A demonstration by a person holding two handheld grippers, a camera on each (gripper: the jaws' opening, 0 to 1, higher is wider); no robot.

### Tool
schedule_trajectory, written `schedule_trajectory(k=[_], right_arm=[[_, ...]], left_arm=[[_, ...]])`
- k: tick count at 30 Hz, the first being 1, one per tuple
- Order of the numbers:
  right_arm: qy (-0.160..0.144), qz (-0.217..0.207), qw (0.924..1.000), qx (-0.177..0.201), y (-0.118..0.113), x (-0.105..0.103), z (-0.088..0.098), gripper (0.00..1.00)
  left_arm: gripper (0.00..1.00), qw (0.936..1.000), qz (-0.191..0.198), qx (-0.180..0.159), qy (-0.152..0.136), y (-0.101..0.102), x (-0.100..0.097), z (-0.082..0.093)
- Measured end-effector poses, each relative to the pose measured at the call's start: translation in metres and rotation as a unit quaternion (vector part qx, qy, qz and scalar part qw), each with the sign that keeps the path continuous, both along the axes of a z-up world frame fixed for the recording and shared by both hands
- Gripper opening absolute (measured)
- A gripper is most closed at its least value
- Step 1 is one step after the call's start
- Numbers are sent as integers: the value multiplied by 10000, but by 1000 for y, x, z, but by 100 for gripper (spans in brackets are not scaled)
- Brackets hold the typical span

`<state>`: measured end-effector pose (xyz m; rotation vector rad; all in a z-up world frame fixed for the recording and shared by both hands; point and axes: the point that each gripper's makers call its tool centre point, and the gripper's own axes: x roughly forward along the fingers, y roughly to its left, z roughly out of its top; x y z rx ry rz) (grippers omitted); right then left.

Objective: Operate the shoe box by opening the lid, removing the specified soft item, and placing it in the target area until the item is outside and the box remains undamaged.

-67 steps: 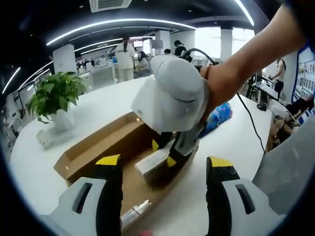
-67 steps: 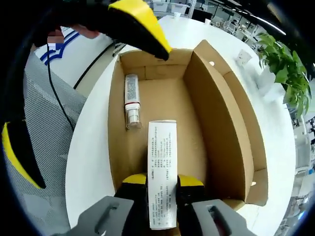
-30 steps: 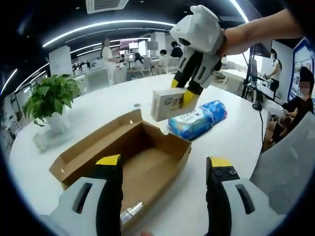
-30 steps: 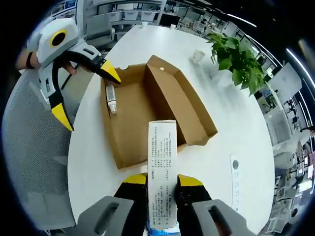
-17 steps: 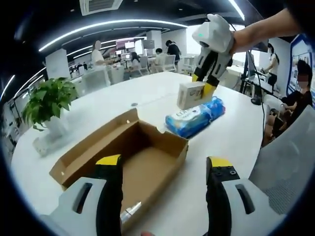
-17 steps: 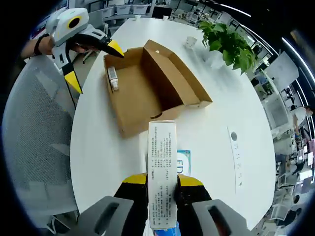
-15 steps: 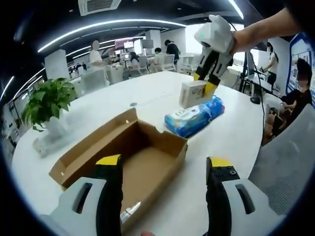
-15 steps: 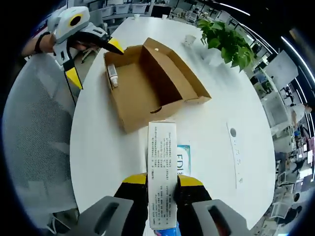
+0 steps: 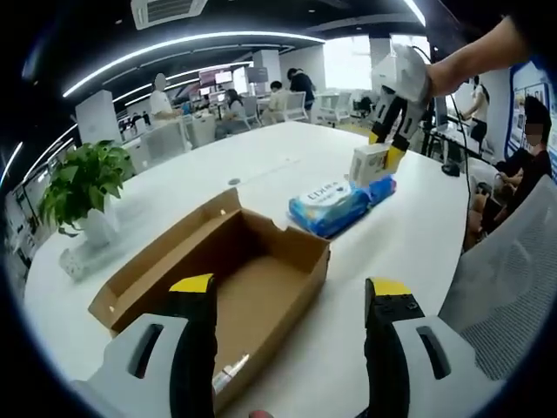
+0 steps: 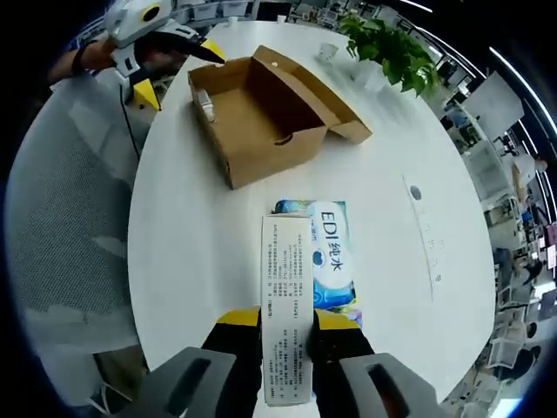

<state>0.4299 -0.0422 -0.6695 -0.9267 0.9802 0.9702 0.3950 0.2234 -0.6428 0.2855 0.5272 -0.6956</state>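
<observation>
Two grippers are working over a white table. The right gripper is clamping a small white carton between its jaws and is holding it above a blue wipes pack, which is lying flat on the table. In the left gripper view, this same right gripper is carrying the carton just above the far end of the wipes pack; whether the carton is touching the pack cannot be told.

The left gripper is hanging with its jaws spread wide and holding nothing, at the near edge of the shoe box. The shoe box is sitting open, lid folded back, with no visible damage. A small bottle is lying inside on the box floor.

Judged step: placement. The wipes pack, taken here as the soft item, is already lying outside the box, well apart from it. The carton is also out and is waiting for release.

Next move: lowering the carton onto bare table beside the pack, then parting the jaws only once it is resting flat, so it is not tipping.

A potted plant is standing beyond the box.
</observation>
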Motion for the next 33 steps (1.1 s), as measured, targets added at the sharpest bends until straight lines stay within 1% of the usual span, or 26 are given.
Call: schedule_trajectory(k=[4,9,18,22,28,31,33], right_arm=[[52,-52,10000,-3,-8,-4,-7,16],[98,-105,9999,57,-13,-6,-13,17],[186,-230,9995,64,-28,-7,-26,17],[234,-203,9995,12,-32,-8,-32,17],[265,-214,9994,27,-39,-5,-35,17],[260,-245,9994,38,-44,2,-33,17],[272,-179,9995,18,-45,5,-31,17]], left_arm=[[68,10000,51,30,17,4,1,-1],[68,9997,221,-28,45,12,6,-2],[68,9996,258,73,66,17,6,-5],[68,9995,277,116,82,19,7,-8],[68,9993,327,167,115,23,7,-10],[68,9992,330,195,131,24,6,-11],[68,9991,335,219,142,24,6,-13]])
